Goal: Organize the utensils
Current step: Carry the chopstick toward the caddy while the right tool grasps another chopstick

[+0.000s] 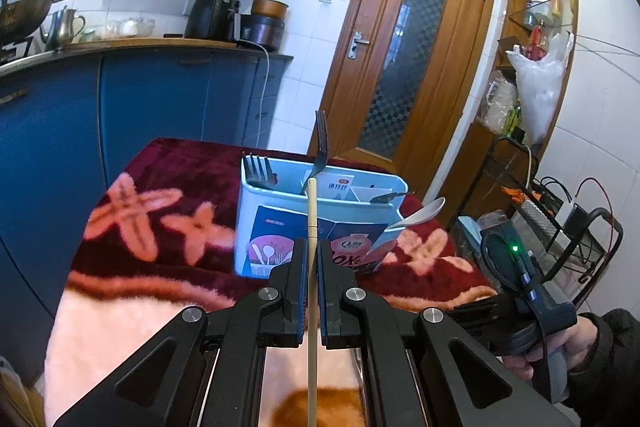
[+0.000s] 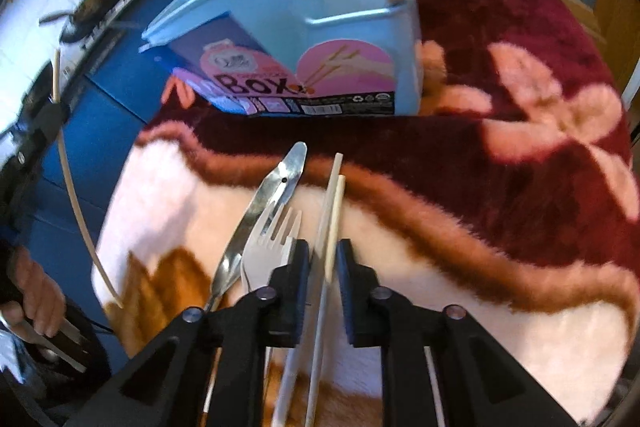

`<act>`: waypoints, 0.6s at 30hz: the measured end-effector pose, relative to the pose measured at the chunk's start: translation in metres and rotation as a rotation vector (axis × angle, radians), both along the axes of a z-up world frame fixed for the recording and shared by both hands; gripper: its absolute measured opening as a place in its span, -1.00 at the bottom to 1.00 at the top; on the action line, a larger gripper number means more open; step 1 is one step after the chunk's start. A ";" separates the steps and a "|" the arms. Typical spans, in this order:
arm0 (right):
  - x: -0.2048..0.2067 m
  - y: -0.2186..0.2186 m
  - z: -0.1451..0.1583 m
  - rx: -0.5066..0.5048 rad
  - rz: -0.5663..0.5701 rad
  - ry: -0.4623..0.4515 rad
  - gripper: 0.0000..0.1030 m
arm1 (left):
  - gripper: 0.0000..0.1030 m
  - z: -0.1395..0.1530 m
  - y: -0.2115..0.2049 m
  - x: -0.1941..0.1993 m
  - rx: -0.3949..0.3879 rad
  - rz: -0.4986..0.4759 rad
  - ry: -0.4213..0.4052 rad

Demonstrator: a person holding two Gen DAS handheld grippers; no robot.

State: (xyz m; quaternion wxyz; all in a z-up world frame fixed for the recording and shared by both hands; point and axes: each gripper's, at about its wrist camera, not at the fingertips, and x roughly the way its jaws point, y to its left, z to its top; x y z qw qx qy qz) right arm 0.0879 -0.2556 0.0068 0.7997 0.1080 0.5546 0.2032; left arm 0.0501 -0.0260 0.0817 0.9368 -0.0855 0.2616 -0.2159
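Note:
My left gripper (image 1: 312, 247) is shut on a pale chopstick (image 1: 311, 211), held upright in front of the light blue utensil box (image 1: 280, 205); it also shows in the right wrist view (image 2: 70, 163). The box holds forks (image 1: 320, 147) and a white spoon (image 1: 420, 211). My right gripper (image 2: 323, 247) is open, low over the blanket, its jaws on either side of two chopsticks (image 2: 334, 203). A metal utensil handle (image 2: 276, 183) and a white plastic fork (image 2: 268, 247) lie just left of them.
The box (image 2: 320, 27) stands on a dark red and pink flowered blanket (image 2: 520, 147). Blue kitchen cabinets (image 1: 160, 99) stand to the left, a wooden door (image 1: 404, 59) behind, and a black wire rack (image 1: 560, 211) to the right.

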 end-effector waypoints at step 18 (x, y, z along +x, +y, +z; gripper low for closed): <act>-0.037 -0.001 0.049 0.022 -0.010 -0.260 -0.85 | -0.92 0.018 -0.004 -0.009 -0.008 0.023 -0.048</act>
